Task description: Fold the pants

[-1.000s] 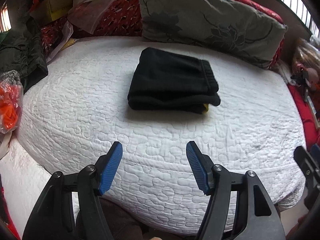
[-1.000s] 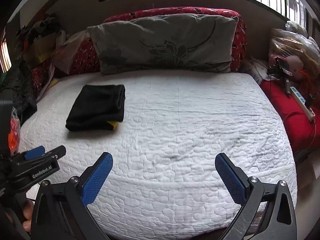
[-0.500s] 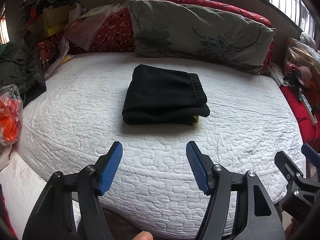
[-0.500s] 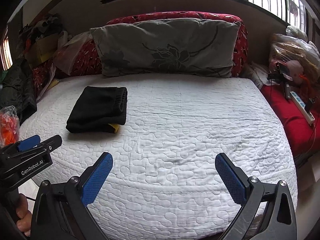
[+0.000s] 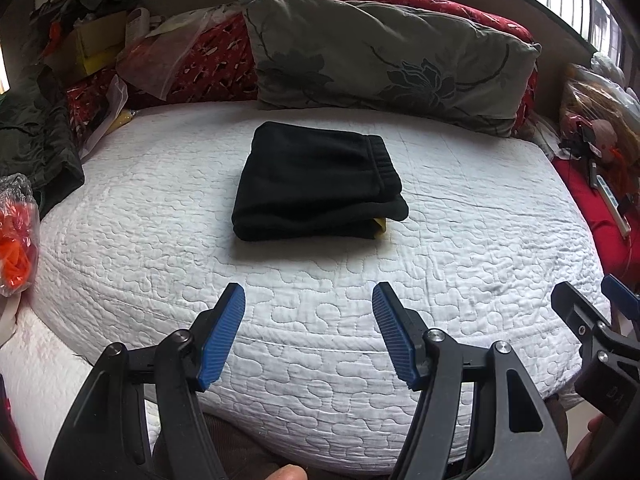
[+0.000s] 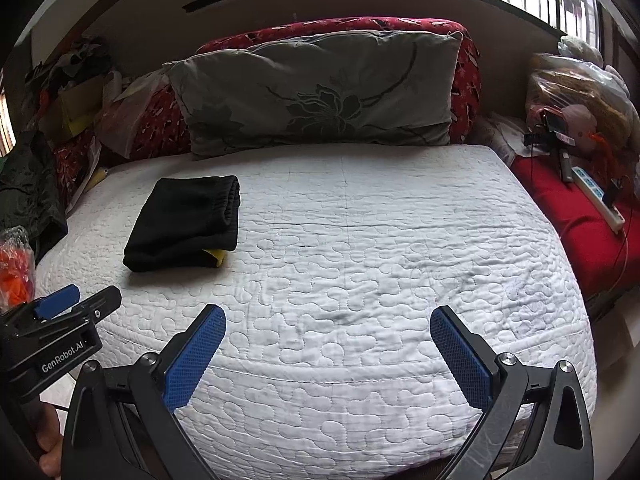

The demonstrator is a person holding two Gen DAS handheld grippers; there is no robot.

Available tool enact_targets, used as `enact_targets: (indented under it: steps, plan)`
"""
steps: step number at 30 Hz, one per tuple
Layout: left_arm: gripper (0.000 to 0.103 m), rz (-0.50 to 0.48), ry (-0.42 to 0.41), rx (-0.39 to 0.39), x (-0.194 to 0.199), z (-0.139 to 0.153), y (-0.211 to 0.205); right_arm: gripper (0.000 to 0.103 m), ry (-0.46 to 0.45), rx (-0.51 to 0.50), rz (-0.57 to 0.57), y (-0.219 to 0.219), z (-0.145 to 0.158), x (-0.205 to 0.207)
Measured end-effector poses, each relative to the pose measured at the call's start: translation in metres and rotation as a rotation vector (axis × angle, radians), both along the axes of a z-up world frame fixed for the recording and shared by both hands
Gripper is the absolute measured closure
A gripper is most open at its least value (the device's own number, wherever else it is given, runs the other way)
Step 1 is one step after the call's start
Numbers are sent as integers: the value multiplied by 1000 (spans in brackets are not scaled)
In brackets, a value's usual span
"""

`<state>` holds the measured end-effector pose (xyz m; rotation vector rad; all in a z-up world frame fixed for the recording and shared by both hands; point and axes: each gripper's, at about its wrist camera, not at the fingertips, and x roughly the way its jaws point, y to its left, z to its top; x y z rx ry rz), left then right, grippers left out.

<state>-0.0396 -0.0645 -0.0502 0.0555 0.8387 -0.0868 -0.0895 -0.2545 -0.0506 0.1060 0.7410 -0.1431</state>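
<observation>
The black pants (image 5: 316, 184) lie folded in a compact stack on the white quilted bed (image 5: 460, 240), with a bit of yellow showing at the front right corner. They also show in the right wrist view (image 6: 186, 222), on the left part of the bed (image 6: 380, 240). My left gripper (image 5: 308, 332) is open and empty, held back near the bed's front edge, well short of the pants. My right gripper (image 6: 326, 354) is open and empty, also at the front edge, to the right of the pants. The left gripper's body shows in the right wrist view (image 6: 56, 328).
A grey flowered pillow (image 5: 380, 60) and a red pillow (image 6: 464, 80) lean against the headboard. Clutter, bags and a dark garment (image 5: 36, 148) lie at the left. A red surface with a power strip (image 6: 596, 200) and bags is at the right.
Both grippers have pulled back and tilted up a little, so the pants sit lower in both views. Both stay open and empty. The pants have not moved.
</observation>
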Motion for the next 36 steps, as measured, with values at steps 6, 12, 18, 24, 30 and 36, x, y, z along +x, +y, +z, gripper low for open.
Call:
enact_targets:
  steps: [6,12,18,24,30,36]
  plan:
    - [37,-3,6,-3,0,-1,-1,0,16,-6,9,4,-3,1]
    - [37,-11,15,-1,-1,-3,-2,0,9,-19,-18,5,-4,-2]
    - [37,-14,25,-2,-1,-4,-2,0,11,-35,-15,8,-5,-2]
    - [37,-14,29,-2,0,-6,-2,0,28,-16,-25,7,-9,-1]
    - [37,-17,30,-3,0,-5,-2,0,39,-23,-29,7,-11,0]
    - [37,-14,35,-7,0,-5,-2,0,52,-26,-28,8,-12,2]
